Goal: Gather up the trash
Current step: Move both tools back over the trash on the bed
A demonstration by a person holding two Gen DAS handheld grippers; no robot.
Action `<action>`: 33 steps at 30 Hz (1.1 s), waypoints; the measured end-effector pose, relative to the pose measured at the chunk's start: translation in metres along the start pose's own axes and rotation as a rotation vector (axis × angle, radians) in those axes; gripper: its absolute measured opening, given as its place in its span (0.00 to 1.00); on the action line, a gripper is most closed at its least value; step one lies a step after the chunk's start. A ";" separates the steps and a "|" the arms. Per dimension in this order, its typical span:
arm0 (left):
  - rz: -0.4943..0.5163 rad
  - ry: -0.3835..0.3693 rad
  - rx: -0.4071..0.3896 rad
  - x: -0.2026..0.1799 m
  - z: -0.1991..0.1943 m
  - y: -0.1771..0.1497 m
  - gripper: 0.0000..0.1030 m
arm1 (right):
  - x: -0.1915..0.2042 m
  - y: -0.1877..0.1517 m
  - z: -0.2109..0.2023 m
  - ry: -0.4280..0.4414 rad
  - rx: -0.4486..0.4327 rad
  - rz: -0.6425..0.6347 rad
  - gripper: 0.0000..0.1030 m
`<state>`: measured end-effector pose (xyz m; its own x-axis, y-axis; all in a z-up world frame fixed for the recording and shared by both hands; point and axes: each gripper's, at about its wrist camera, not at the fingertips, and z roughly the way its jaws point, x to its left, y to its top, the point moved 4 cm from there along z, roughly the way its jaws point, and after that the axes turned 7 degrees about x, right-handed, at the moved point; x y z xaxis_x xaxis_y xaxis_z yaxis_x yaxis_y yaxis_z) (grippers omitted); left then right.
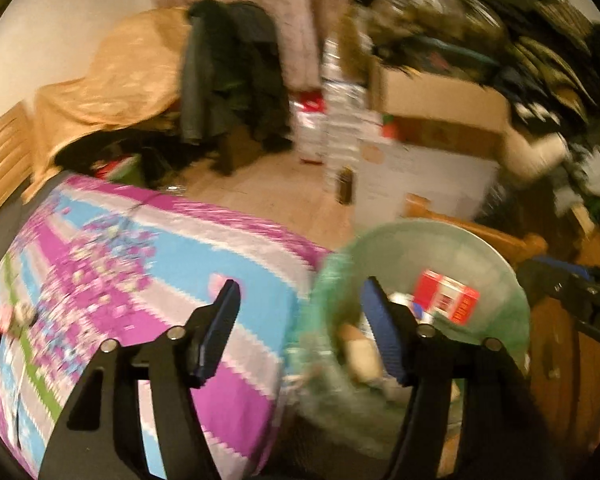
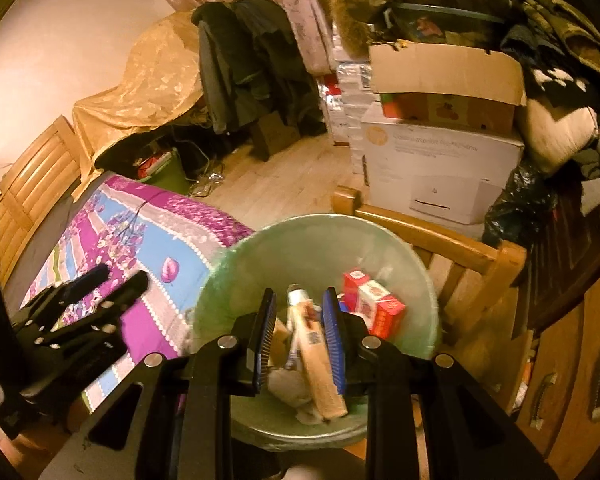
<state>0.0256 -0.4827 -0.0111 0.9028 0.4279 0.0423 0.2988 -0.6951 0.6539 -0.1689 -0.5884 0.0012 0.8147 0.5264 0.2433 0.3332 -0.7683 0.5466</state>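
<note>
Over the green-lined trash bin [image 2: 319,248] your right gripper [image 2: 300,340] hangs with its blue pads parted a little; between them shows a tan tube-shaped wrapper [image 2: 319,368], tilted, its lower end down among the rubbish; whether the pads touch it cannot be told, though a gap shows on the left side. Inside the bin, to the right of that wrapper, lie red and white cartons [image 2: 375,300] against the liner; crumpled pale paper [image 2: 288,392] sits at the bottom.

Your left gripper [image 1: 300,320] is spread wide and holds nothing; its left finger stands over the purple and blue bedspread [image 1: 140,264], its right finger over the bin [image 1: 439,240]; this view is blurred. The red carton [image 1: 445,296] shows in the bin there as well. From the right wrist view your left gripper [image 2: 116,278] appears at the left, above the bedspread [image 2: 140,236], beside the bin.

Behind the bin runs a wooden rail [image 2: 427,224]; beyond it stands a white printer box [image 2: 439,160] with an open cardboard box [image 2: 447,80] on top; dark jackets [image 2: 244,64] hang further back beside a gold cloth cover [image 2: 148,80].
</note>
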 end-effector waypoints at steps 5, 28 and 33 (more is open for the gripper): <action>-0.131 0.078 -0.038 0.061 -0.020 -0.016 0.60 | 0.051 -0.002 0.009 0.027 -0.020 -0.094 0.27; -0.588 0.409 0.070 0.318 -0.124 -0.241 0.61 | 0.368 -0.106 0.082 0.389 0.197 -0.662 0.36; -0.625 0.401 0.088 0.357 -0.135 -0.279 0.61 | 0.438 -0.124 0.114 0.450 0.262 -0.757 0.38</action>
<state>0.2229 -0.0576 -0.0768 0.3797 0.9245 -0.0342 0.7578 -0.2897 0.5846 0.2009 -0.3045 -0.0514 0.0914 0.9727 0.2134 0.8444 -0.1893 0.5012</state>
